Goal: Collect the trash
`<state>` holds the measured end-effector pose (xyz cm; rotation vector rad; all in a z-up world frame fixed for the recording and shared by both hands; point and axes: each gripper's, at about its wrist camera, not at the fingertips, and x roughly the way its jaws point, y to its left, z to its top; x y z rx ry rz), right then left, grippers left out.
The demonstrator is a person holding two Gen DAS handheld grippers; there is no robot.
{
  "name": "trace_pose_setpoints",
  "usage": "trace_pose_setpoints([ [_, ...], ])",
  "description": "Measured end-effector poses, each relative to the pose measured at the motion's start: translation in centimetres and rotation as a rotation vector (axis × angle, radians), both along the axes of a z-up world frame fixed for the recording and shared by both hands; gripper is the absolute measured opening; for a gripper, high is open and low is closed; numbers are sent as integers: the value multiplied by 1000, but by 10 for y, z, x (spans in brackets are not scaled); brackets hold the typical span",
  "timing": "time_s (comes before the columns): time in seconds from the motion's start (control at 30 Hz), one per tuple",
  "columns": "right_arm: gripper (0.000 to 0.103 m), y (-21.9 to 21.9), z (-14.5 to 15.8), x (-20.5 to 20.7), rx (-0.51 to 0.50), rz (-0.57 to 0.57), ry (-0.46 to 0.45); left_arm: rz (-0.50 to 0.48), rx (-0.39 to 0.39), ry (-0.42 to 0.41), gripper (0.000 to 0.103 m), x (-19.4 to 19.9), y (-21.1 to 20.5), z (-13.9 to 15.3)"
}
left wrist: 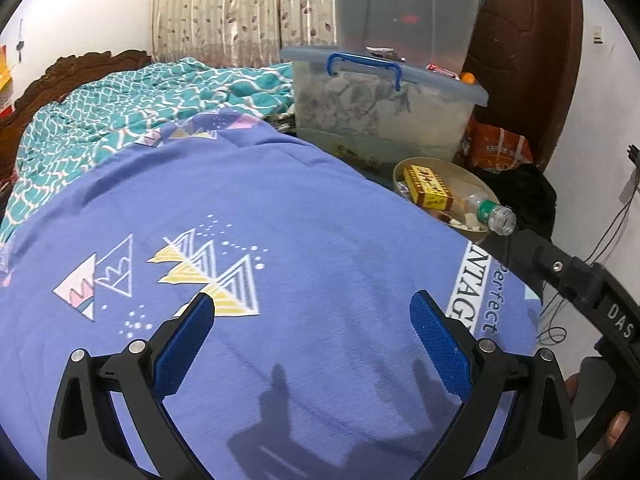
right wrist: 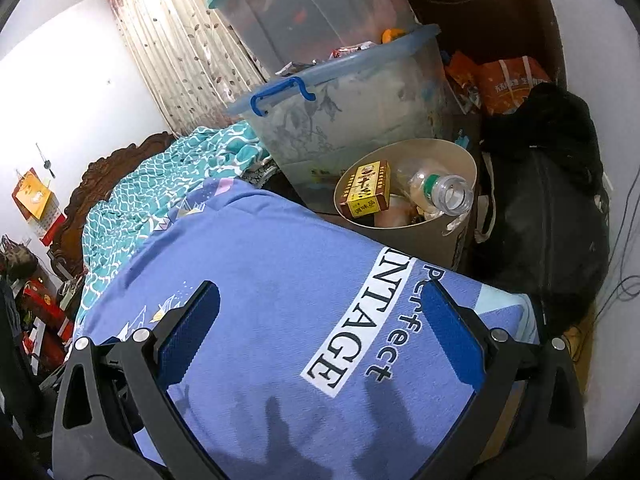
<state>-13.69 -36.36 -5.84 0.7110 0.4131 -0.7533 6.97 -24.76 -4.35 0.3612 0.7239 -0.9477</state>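
Observation:
A beige trash bin (right wrist: pixel 432 236) stands beside the bed's far corner. It holds a yellow box (right wrist: pixel 366 190) and an empty clear plastic bottle (right wrist: pixel 438 190) with a green label, its open neck sticking over the rim. The bin (left wrist: pixel 404 168), box (left wrist: pixel 426 190) and bottle (left wrist: pixel 488 210) also show in the left wrist view. My left gripper (left wrist: pixel 312 304) is open and empty above the purple bedspread (left wrist: pixel 280 208). My right gripper (right wrist: pixel 320 292) is open and empty above the bedspread's "Perfect VINTAGE" print (right wrist: pixel 360 324), short of the bin.
Two stacked clear storage tubs (right wrist: pixel 340 92) with blue lids stand behind the bin. A black bag (right wrist: pixel 548 208) and orange packets (right wrist: pixel 508 84) lie to its right. A teal quilt (left wrist: pixel 132 108) lies at the bed's far end. A curtain (left wrist: pixel 240 8) hangs behind.

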Motion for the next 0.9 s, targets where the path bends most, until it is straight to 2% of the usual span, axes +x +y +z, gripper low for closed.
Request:
trace_pose_setpoints([
  [0.2, 99, 10, 7, 0, -12, 3, -4, 30, 3, -23, 94, 1, 7, 5],
  [0.6, 99, 18, 14, -4, -3, -2, -17, 24, 19, -80, 94, -12, 9, 16],
  [0.77, 100, 25, 21, -12, 4, -9, -31, 35, 1, -94, 94, -15, 12, 24],
  [0.9, 100, 31, 22, -16, -3, -16, -29, 61, -20, -150, 94, -22, 16, 35],
])
